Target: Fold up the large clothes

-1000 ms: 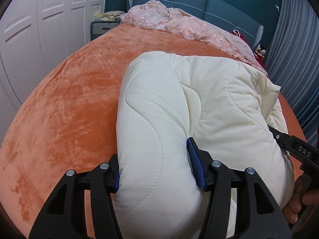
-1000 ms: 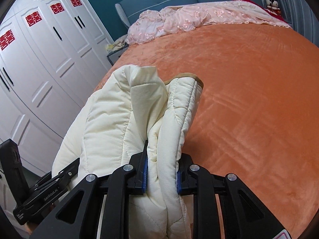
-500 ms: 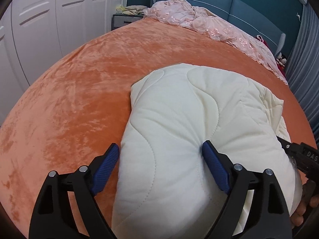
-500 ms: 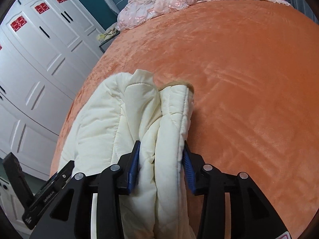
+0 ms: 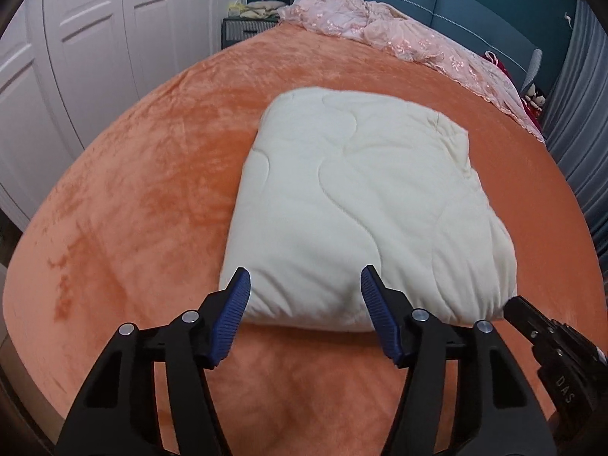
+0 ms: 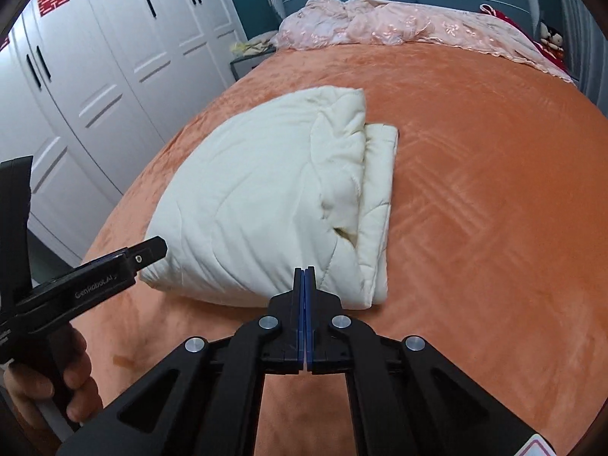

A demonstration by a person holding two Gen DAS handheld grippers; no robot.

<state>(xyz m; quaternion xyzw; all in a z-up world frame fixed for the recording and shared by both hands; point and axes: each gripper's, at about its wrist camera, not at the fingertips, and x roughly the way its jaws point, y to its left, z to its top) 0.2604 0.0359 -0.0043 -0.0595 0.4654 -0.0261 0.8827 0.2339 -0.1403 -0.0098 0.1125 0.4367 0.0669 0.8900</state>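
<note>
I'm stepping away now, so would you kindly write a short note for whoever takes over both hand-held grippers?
Left hand-held gripper: jaws closing, nothing between them; it sits just short of the near edge of the cream quilt.
Right hand-held gripper: shut on nothing, just short of the quilt's near edge.
Quilt: lies free on the orange bedspread as a thick folded bundle. In the right wrist view its layered open edges face right, the lower layer sticking out a little.
Pink bedding is bunched by the headboard, well clear.
Done: quilt folded and set down.
Left: probably only squaring the uneven right-hand edges, if wanted.
</note>
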